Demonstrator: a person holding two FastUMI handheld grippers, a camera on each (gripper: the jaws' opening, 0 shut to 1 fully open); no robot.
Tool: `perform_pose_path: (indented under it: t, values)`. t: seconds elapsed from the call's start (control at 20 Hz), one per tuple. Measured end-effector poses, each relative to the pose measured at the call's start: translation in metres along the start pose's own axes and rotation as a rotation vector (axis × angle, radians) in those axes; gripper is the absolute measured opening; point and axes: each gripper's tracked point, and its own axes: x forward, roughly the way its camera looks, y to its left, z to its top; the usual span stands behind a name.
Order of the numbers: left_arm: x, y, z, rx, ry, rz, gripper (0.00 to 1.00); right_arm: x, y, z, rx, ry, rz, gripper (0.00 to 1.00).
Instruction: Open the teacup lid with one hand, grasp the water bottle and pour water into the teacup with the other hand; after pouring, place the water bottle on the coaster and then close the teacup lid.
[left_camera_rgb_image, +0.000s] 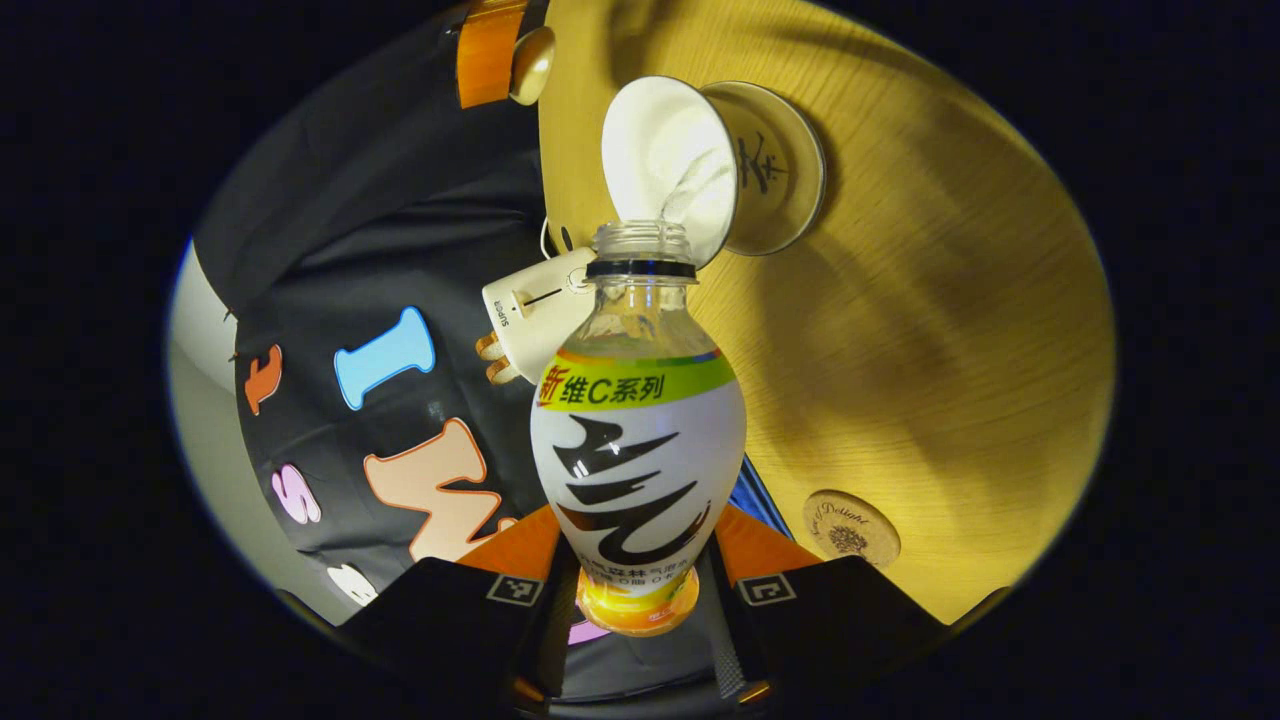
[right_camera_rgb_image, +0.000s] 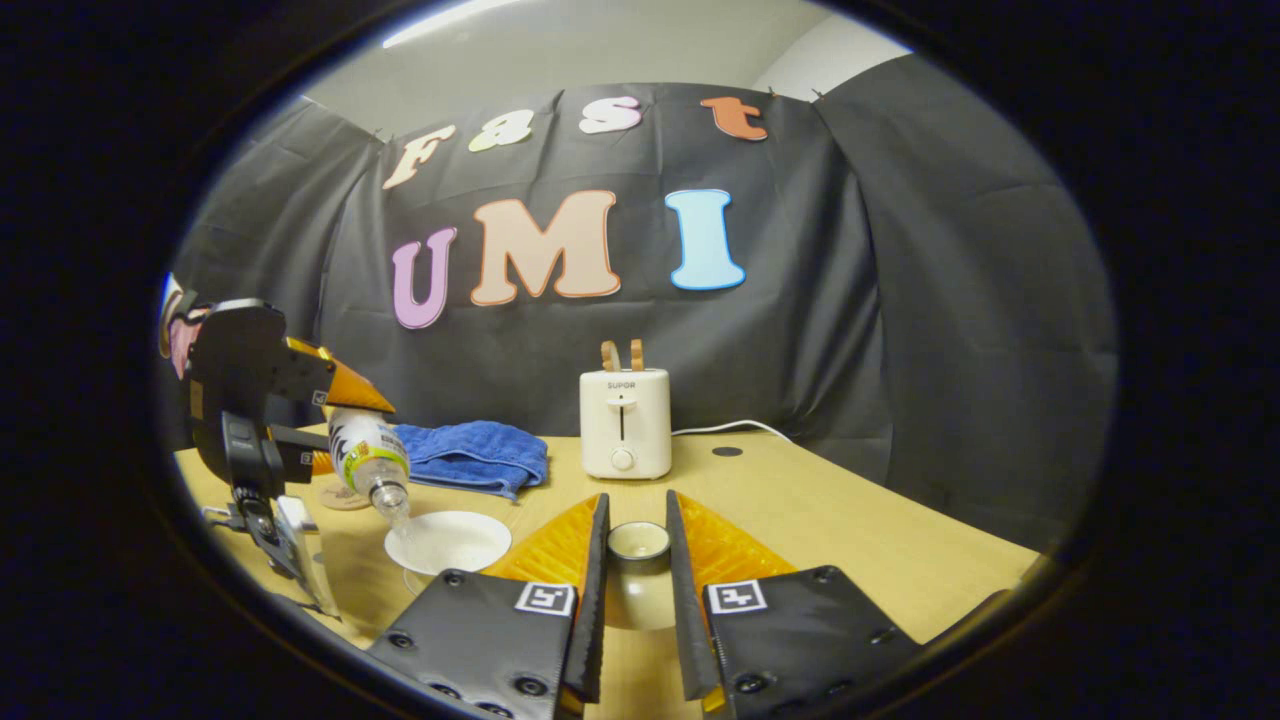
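Note:
My left gripper (left_camera_rgb_image: 637, 560) is shut on the body of the uncapped water bottle (left_camera_rgb_image: 640, 430), white with a green band. The bottle is tipped so its mouth hangs over the open white teacup (left_camera_rgb_image: 665, 160), and a thin stream of water runs into the cup. The cup stands on a pale saucer (left_camera_rgb_image: 795, 170). In the right gripper view the left gripper (right_camera_rgb_image: 330, 420) tilts the bottle (right_camera_rgb_image: 367, 455) above the cup (right_camera_rgb_image: 448, 542) at the left. My right gripper (right_camera_rgb_image: 637, 545) is shut on the teacup lid (right_camera_rgb_image: 638, 560), held above the table. The round cork coaster (left_camera_rgb_image: 851, 528) lies bare on the wood.
A white toaster (right_camera_rgb_image: 625, 422) with toast in its slots stands at the back of the wooden table (right_camera_rgb_image: 850, 530), its cord trailing right. A folded blue towel (right_camera_rgb_image: 470, 455) lies left of it. The coaster (right_camera_rgb_image: 340, 495) sits behind the bottle.

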Motion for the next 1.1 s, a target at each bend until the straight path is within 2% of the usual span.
perform_pose_path:
  t: [0.75,1.1]
  values:
    - [-0.004,0.028,0.007,0.155,0.010,0.024,0.55,-0.006,0.000,0.002,0.000,0.004,0.000,0.33]
    - [-0.006,0.031,0.014,0.177,0.006,0.023,0.55,-0.008,0.001,0.005,0.000,0.006,0.004,0.33]
